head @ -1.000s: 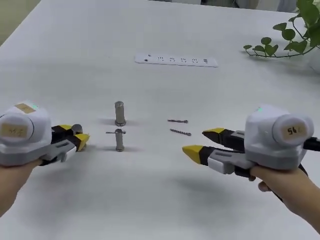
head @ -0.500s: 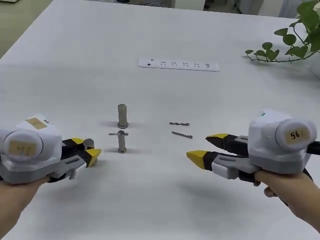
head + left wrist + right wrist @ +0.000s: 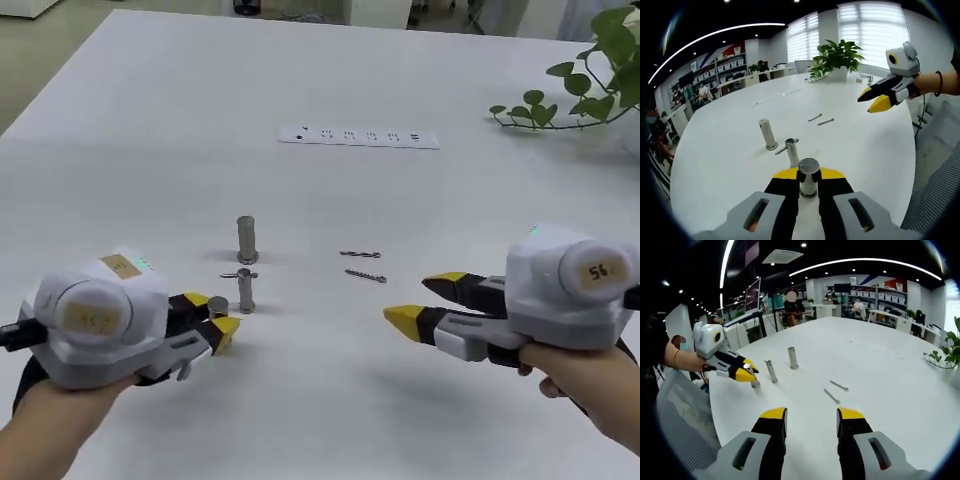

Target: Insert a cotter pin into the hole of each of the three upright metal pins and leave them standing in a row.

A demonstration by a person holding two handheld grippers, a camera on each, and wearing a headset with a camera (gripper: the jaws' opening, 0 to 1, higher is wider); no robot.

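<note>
- One metal pin [image 3: 245,292] stands on the surface [image 3: 330,400] with a cotter pin [image 3: 230,275] already through it.
- The left gripper [image 3: 212,312] has its fingers clamped on a bare second pin [image 3: 808,182], upright just beside the first.
- The third pin [image 3: 247,238] is also bare. Two loose cotter pins [image 3: 360,254] lie ahead of the right gripper [image 3: 425,300], whose fingers are apart and empty.

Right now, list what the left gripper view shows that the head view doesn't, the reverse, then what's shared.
Left gripper view: the metal pin clamped in its jaws up close, plus windows and shelves. Head view: the left gripper from outside, and the hand holding it. Both: the bare pin, the pin with a cotter pin through it, two loose cotter pins, the open right gripper.
</note>
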